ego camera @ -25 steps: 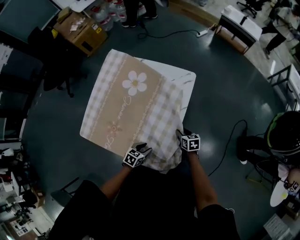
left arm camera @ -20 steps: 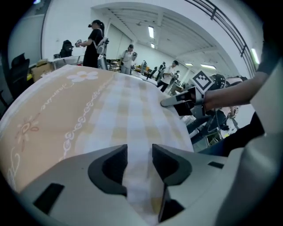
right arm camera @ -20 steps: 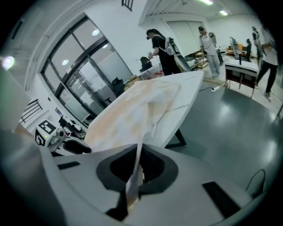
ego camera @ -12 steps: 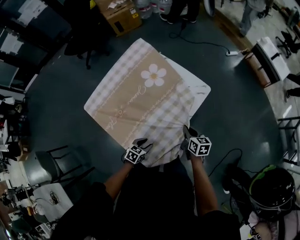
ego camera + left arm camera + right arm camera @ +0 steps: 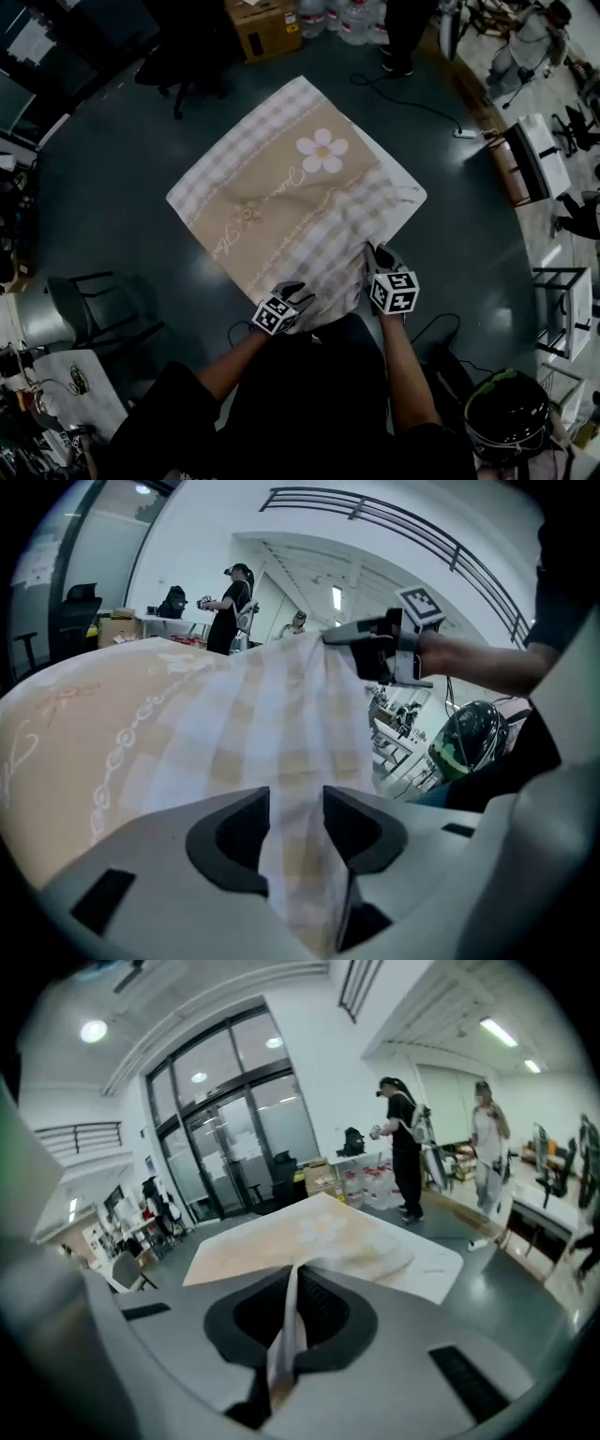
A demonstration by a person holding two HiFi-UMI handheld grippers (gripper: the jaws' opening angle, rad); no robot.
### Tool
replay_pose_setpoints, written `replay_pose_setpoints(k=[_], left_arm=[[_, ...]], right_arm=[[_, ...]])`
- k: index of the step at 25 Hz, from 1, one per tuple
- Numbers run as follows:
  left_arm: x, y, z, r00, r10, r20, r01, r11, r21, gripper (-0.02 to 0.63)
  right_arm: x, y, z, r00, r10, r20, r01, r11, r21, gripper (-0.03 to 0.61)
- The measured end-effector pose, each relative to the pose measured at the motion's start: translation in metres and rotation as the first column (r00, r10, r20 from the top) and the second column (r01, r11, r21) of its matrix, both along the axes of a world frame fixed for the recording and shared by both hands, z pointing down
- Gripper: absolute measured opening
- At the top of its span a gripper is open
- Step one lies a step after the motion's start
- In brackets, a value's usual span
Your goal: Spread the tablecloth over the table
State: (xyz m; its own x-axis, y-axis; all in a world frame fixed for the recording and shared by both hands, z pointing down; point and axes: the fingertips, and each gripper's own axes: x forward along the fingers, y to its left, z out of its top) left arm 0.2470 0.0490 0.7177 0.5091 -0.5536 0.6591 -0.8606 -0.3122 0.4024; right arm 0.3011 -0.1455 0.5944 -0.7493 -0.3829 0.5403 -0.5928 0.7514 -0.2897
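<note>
A beige tablecloth [image 5: 281,197] with checked borders and a white daisy lies over a white table [image 5: 410,194], whose bare top shows only at the far right corner. In the head view my left gripper [image 5: 298,292] holds the cloth's near edge. A thick fold of checked cloth [image 5: 281,724] fills the gap between its jaws [image 5: 296,803]. My right gripper [image 5: 375,255] is at the near right edge, and its jaws [image 5: 292,1283] are shut on a thin fold of the cloth [image 5: 309,1232]. It also shows in the left gripper view as the right gripper [image 5: 361,649], raised with cloth hanging from it.
Dark floor surrounds the table. A cardboard box [image 5: 265,26] and water bottles [image 5: 347,14] stand beyond the far side. A chair [image 5: 84,309] is at the left, white benches [image 5: 544,159] at the right, and a helmet [image 5: 506,412] at the lower right. A person [image 5: 403,1147] stands beyond the table.
Both grippers have risen with the near edge of the cloth. The cloth now lies further right and hides more of the white tabletop. The head view has swung round.
</note>
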Motion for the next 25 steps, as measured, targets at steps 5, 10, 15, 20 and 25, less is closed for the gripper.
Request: replay_pose_setpoints(k=[5,10,15,20,25], left_arm=[[-0.004,-0.004,0.007,0.989,-0.141,-0.040,0.138,0.989,-0.060,0.175],[-0.057,0.001,-0.007,0.902,-0.430,-0.047,0.428,0.903,-0.040,0.175],[-0.100,0.028,0.001,0.809,-0.586,-0.034,0.582,0.809,-0.088,0.175],[-0.117,0.034,0.013,0.803,-0.595,-0.028,0.589,0.800,-0.116,0.175],[-0.131,0.026,0.010,0.862,-0.507,-0.026,0.503,0.860,-0.083,0.175]], right_arm=[[-0.104,0.032,-0.036,0.981,-0.177,0.074,0.169,0.981,0.097,0.020],[-0.188,0.056,-0.057,0.927,-0.361,0.104,0.348,0.929,0.123,0.018],[-0.272,0.092,-0.029,0.873,-0.481,0.079,0.475,0.876,0.084,0.020],[-0.327,0.126,0.051,0.836,-0.549,0.008,0.549,0.836,-0.019,0.020],[-0.347,0.133,0.126,0.829,-0.555,-0.068,0.546,0.830,-0.112,0.020]])
